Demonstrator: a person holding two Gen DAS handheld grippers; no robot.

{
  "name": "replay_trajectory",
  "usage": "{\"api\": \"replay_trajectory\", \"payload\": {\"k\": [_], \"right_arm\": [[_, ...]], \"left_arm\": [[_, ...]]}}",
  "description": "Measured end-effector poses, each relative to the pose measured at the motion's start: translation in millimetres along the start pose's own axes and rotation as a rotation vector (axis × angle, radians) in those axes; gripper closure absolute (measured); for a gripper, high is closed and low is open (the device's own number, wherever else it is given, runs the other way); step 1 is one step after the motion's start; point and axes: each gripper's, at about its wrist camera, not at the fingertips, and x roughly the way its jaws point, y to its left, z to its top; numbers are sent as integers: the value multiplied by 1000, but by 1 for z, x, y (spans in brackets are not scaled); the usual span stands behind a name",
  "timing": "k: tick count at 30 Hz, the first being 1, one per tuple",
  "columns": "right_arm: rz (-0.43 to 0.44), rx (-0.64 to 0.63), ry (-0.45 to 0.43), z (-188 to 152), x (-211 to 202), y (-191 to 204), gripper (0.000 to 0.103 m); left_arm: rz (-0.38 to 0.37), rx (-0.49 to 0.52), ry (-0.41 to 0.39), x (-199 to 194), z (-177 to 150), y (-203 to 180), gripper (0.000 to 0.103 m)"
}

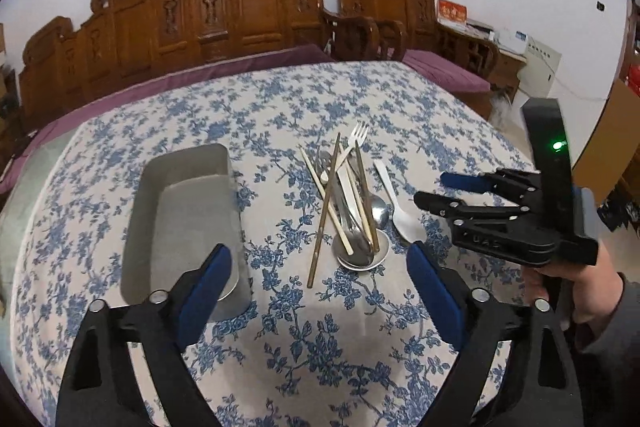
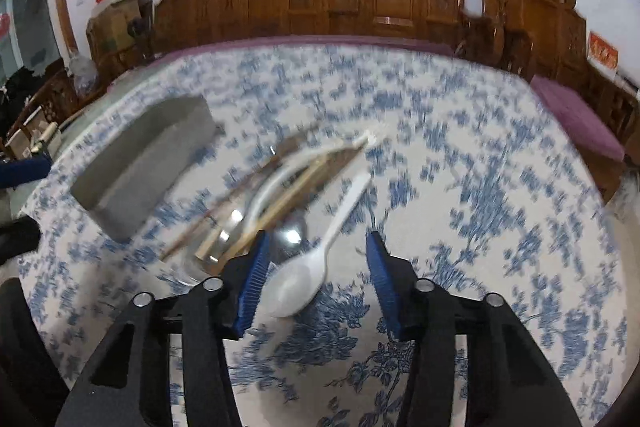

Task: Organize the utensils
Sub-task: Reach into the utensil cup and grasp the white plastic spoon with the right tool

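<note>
A pile of utensils (image 1: 348, 203) lies mid-table: wooden chopsticks (image 1: 323, 215), a white fork (image 1: 352, 143), metal spoons on a small metal dish (image 1: 362, 253). A white plastic spoon (image 1: 396, 205) lies just right of the pile. An empty grey metal tray (image 1: 184, 223) sits to the left. My left gripper (image 1: 320, 291) is open and empty, above the table in front of the pile. My right gripper (image 2: 316, 267) is open, its jaws on either side of the white spoon's bowl (image 2: 296, 287) without closing on it. It also shows in the left wrist view (image 1: 430, 189). The right wrist view is blurred.
The table (image 1: 280, 347) has a blue floral cloth. Carved wooden benches (image 1: 240, 11) with purple cushions stand behind it. The tray also shows in the right wrist view (image 2: 148, 163), left of the pile.
</note>
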Motion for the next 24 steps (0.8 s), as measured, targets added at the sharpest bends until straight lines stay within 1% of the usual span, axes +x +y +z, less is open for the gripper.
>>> {"api": "replay_trajectory", "payload": {"k": [4, 8, 10, 12, 15, 18, 19, 20, 21, 22, 23, 24], "right_arm": [[30, 25, 54, -8, 20, -4, 55], [63, 27, 92, -9, 34, -1, 55], [74, 29, 111, -11, 38, 2, 56], [54, 4, 114, -12, 40, 6, 57], [39, 3, 112, -13, 39, 6, 59], [1, -9, 112, -13, 40, 5, 73], [10, 2, 116, -13, 39, 4, 81], [9, 8, 118, -13, 39, 2, 87], [7, 15, 122, -13, 38, 1, 89], [9, 18, 123, -13, 38, 0, 93], [15, 24, 122, -12, 36, -1, 96], [19, 32, 120, -12, 35, -3, 97]], "left_arm": [[2, 9, 23, 14, 2, 1, 23], [-7, 9, 54, 30, 4, 1, 33], [-10, 7, 65, 37, 6, 1, 34], [-10, 7, 70, 42, 6, 1, 35], [-13, -5, 92, 52, 7, 2, 36], [-4, -8, 107, 61, 9, 2, 41], [0, -7, 112, 65, 10, 2, 43], [1, -7, 117, 68, 11, 2, 45], [2, -8, 124, 71, 12, 2, 46], [3, -4, 132, 75, 13, 2, 48], [6, 2, 136, 78, 14, 1, 52], [10, 9, 141, 82, 15, -1, 53]]}}
